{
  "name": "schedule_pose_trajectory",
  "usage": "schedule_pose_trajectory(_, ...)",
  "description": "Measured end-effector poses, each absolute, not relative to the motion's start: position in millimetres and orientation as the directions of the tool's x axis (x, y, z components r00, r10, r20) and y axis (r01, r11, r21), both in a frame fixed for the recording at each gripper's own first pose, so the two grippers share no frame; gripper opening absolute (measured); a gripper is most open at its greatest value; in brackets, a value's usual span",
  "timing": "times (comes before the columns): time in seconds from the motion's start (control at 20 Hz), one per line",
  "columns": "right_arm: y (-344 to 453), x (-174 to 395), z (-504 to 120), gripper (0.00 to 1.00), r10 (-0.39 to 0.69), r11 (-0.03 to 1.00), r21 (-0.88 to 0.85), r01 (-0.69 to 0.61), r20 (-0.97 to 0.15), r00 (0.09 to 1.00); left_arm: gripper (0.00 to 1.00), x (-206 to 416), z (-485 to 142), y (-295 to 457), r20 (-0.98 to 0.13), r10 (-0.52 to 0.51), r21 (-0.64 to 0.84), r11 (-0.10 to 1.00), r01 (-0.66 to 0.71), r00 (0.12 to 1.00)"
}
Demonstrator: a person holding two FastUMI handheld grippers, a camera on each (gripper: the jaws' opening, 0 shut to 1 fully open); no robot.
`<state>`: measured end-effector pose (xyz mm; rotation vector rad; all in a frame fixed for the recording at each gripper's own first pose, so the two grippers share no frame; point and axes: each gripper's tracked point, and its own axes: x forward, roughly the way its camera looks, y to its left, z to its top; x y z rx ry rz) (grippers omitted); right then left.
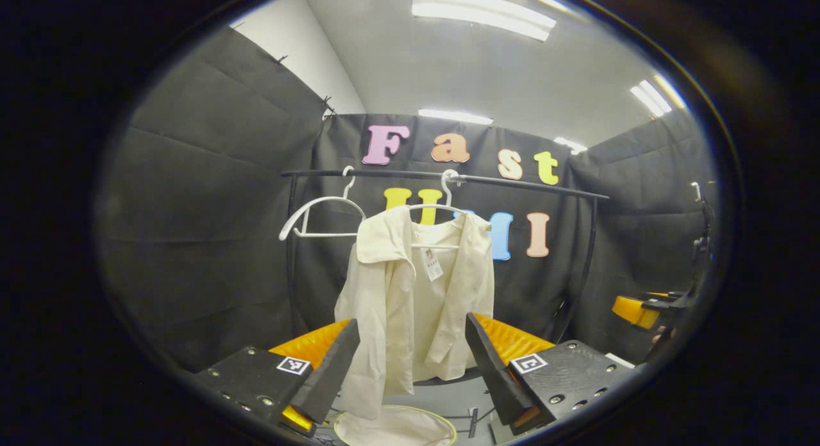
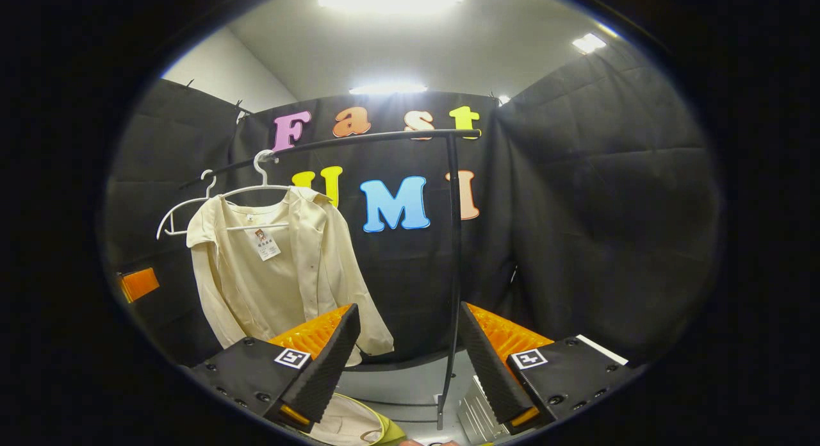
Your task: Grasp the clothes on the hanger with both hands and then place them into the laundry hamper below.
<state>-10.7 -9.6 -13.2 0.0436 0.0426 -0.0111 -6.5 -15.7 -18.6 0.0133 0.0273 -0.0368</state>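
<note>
A cream shirt [image 1: 413,298] with a paper tag hangs on a white hanger [image 1: 442,206] from the black rail [image 1: 448,175]. In the left gripper view my left gripper [image 1: 410,359] is open, its fingers framing the shirt's lower half from a short way in front, not touching it. The hamper's pale round rim [image 1: 397,425] lies below the shirt. In the right gripper view my right gripper [image 2: 410,356] is open, to the right of the shirt [image 2: 275,273] and facing the rack's upright post [image 2: 453,266]. The hamper's rim [image 2: 368,423] shows at the bottom.
An empty white hanger [image 1: 320,215] hangs left of the shirt on the same rail. The rack's curved black legs [image 1: 580,286] stand at both sides. The other gripper [image 1: 647,308] shows at the far right of the left gripper view. Black cloth walls close the booth.
</note>
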Motion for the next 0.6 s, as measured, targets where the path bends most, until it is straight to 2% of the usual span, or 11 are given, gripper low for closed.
schedule_pose_trajectory(0.6, -7.0, -0.4, -2.7, 0.96, -0.008, 1.0, 0.027, 0.009, -0.021, 1.0, 0.97, 16.3, -14.8, -18.9, -0.042, -0.038, -0.001, 0.999, 0.038, 0.998)
